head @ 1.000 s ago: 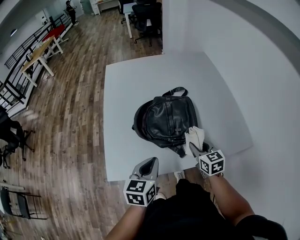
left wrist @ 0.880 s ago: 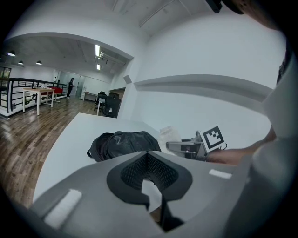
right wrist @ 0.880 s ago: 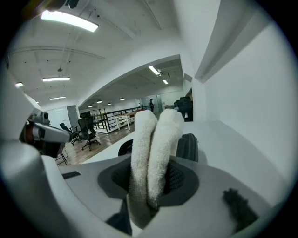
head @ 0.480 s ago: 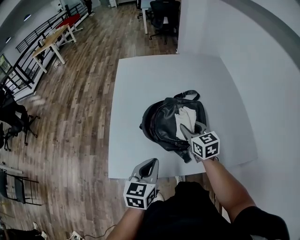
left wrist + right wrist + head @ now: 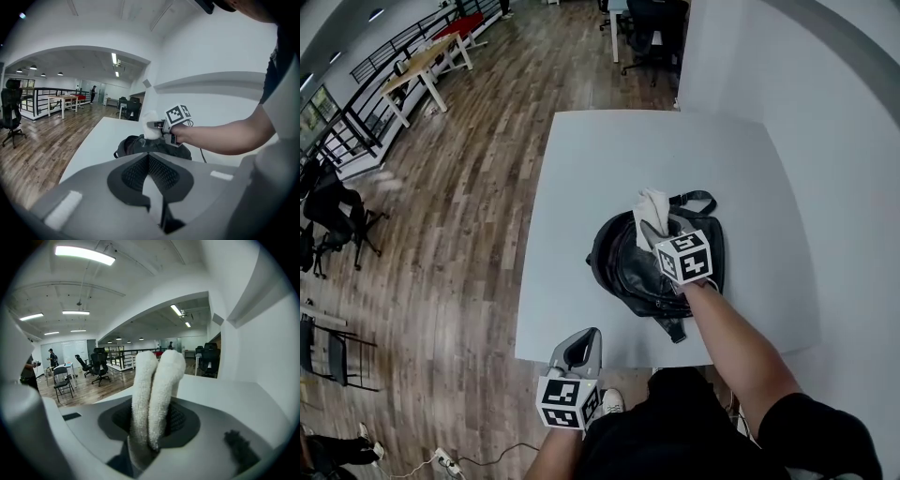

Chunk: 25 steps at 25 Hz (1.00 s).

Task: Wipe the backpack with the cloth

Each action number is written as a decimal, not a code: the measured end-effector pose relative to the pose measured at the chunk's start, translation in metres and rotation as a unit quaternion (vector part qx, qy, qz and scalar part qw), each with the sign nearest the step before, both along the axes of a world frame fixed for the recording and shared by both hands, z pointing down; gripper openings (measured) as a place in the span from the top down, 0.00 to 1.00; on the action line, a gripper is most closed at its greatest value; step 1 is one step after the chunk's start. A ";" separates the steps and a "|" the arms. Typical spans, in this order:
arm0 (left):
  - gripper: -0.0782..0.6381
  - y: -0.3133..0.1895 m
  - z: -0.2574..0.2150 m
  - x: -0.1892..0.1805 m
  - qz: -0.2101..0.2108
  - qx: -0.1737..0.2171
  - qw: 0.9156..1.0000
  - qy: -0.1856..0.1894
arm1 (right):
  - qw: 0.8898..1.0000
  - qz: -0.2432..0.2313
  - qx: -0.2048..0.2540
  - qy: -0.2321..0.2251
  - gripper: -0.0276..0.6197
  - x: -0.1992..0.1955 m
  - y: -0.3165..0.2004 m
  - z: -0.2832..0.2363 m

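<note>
A black leather backpack (image 5: 652,267) lies flat on the white table (image 5: 581,178), its handle toward the far side. My right gripper (image 5: 649,229) is over the bag's far upper part, shut on a folded white cloth (image 5: 652,204) that sticks out past the jaws. In the right gripper view the cloth (image 5: 157,376) stands up in two folds from the right gripper (image 5: 154,405). My left gripper (image 5: 584,341) hangs at the table's near edge, shut and empty, apart from the bag. The left gripper (image 5: 149,157) looks at the backpack (image 5: 136,143) and cloth (image 5: 151,130).
A white wall (image 5: 825,141) runs along the table's right and far sides. Wood floor (image 5: 450,234) lies to the left. Black office chairs (image 5: 654,28) stand beyond the table, and a wooden desk (image 5: 422,64) and a black railing (image 5: 356,141) at far left.
My right gripper carried the cloth from the backpack's near right corner across its face to the far upper part. The left gripper stayed low by the table's near edge.
</note>
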<state>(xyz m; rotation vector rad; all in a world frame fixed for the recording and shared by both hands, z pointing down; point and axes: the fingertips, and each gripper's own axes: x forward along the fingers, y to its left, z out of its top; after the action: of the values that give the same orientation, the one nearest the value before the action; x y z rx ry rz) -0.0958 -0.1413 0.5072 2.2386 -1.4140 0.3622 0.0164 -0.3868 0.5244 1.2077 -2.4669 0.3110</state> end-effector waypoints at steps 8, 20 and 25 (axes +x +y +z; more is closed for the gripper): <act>0.88 -0.009 0.006 -0.008 -0.026 -0.011 0.999 -0.018 | 1.000 -0.026 -0.008 -0.010 0.76 -0.037 -0.047 0.017; 0.88 -0.018 0.010 -0.008 -0.032 -0.022 0.999 -0.025 | 0.999 -0.033 -0.017 -0.011 0.76 -0.046 -0.071 0.034; 0.88 -0.023 0.013 -0.001 -0.021 -0.021 0.999 -0.022 | 1.000 -0.019 -0.017 -0.007 0.76 -0.030 -0.074 0.038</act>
<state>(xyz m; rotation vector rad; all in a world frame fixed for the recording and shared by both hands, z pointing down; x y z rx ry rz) -0.0970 -0.1639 0.5204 2.1769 -1.4594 0.4265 -0.0134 -0.4607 0.5622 1.1474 -2.4829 0.3511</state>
